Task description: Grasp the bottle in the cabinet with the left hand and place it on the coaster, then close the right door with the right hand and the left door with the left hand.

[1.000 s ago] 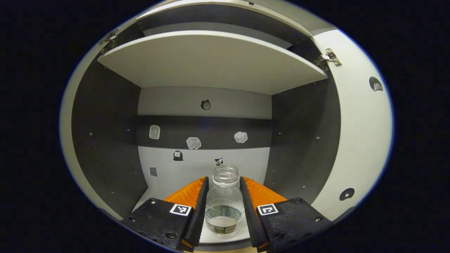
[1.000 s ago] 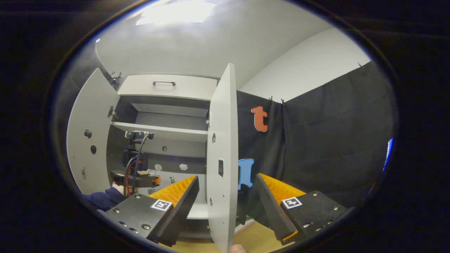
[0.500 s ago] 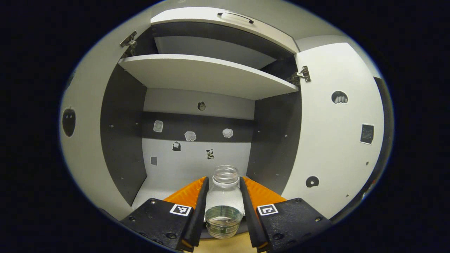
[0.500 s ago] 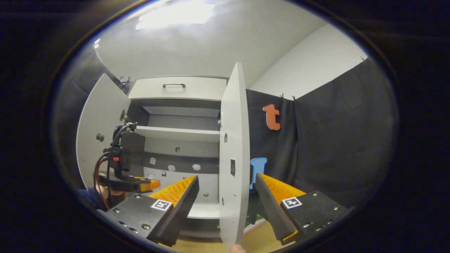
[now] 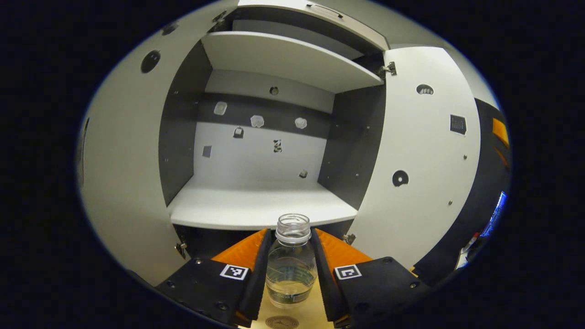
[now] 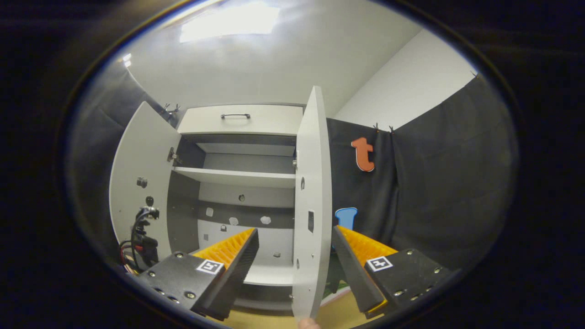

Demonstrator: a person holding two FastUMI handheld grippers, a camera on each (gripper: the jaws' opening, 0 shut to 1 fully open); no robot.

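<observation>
holding clear bottle point(image 5: 291, 267) by its body, left gripper point(image 5: 289, 269) hangs in front of open cabinet point(image 5: 260, 208), above coaster point(image 5: 282, 322) on desk point(image 5: 315, 310). bottle rigid, smooth, part-full, uncapped: likely slippery, keep upright. right gripper point(image 6: 296, 267) wide, straddling right door point(image 6: 311, 219) edge.

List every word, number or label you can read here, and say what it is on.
No text here is legible.
Label on the bottle: too blurred to read.
Round print on the coaster: too small to read.
Dark square sticker on the right door: too small to read.
Small stickers on the cabinet's back wall: no readable words.
</observation>
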